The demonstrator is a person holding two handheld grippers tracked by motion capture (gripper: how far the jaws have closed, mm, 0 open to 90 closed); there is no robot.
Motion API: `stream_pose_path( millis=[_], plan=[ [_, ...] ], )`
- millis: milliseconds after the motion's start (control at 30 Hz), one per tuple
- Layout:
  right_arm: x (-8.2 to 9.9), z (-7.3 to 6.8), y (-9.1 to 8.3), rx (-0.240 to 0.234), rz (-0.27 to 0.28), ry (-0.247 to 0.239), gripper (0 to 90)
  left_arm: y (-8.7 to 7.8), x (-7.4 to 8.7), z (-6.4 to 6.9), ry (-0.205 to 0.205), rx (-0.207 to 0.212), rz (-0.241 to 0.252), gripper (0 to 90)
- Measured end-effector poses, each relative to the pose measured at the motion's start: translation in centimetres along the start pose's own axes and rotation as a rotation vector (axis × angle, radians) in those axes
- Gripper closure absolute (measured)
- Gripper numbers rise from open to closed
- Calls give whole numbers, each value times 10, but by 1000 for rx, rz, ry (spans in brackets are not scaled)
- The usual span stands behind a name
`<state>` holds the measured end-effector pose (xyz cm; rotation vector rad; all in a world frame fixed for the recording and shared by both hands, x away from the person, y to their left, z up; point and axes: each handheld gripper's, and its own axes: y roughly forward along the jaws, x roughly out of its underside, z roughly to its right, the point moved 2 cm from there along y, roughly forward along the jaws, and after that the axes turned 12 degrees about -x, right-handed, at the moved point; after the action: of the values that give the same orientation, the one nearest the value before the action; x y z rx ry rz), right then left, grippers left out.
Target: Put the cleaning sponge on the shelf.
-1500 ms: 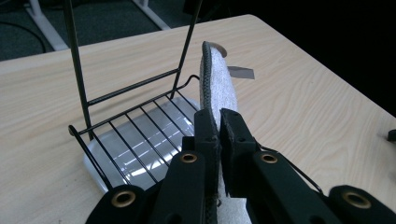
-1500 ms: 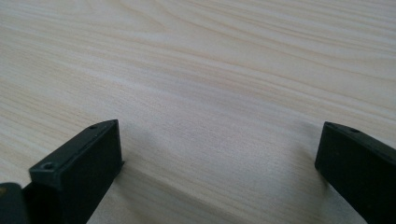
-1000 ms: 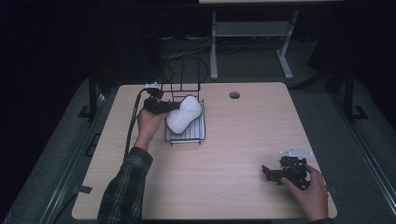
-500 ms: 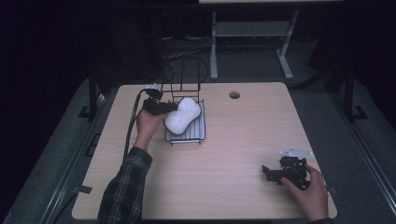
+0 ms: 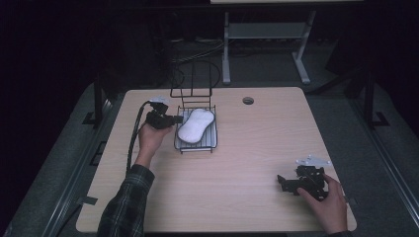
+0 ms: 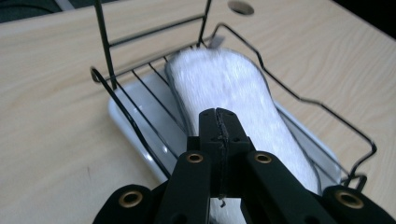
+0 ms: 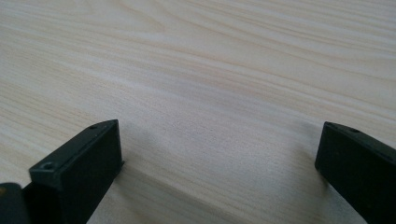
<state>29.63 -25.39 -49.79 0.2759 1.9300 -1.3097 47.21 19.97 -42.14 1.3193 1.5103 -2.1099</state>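
left gripper view: left gripper (image 6: 218, 122) clenched empty, jaws having just closed, above a white sponge (image 6: 233, 88) lying in the wire rack (image 6: 317, 103); it looks soft, light, best pinched across its narrow middle. right gripper (image 5: 286, 183) gapes.

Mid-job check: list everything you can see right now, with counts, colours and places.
Table: one, light wood, under everything.
Wire rack: one, black, far left of the table, on a white tray.
White pad: one, fluffy, lying in the wire rack.
Cable hole: one, dark, far edge of the table.
Metal stand: one, grey, on the floor beyond the table.
Left hand-held gripper: one, black, jaws shut just over the near end of the white pad.
Right hand-held gripper: one, black, jaws open, near right on the table.
Plaid sleeve: one, left forearm.
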Motion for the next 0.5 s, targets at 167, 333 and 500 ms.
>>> stream_pose_path(
  millis=[167,333,500],
  plan=[
    [0,0,0,0,0,-1,1,0,10,9,42,4,-23,898],
    [0,0,0,0,0,0,1,5,19,18,44,27,-42,898],
    [0,0,0,0,0,0,1,5,21,26,48,47,-41,898]
  ],
)
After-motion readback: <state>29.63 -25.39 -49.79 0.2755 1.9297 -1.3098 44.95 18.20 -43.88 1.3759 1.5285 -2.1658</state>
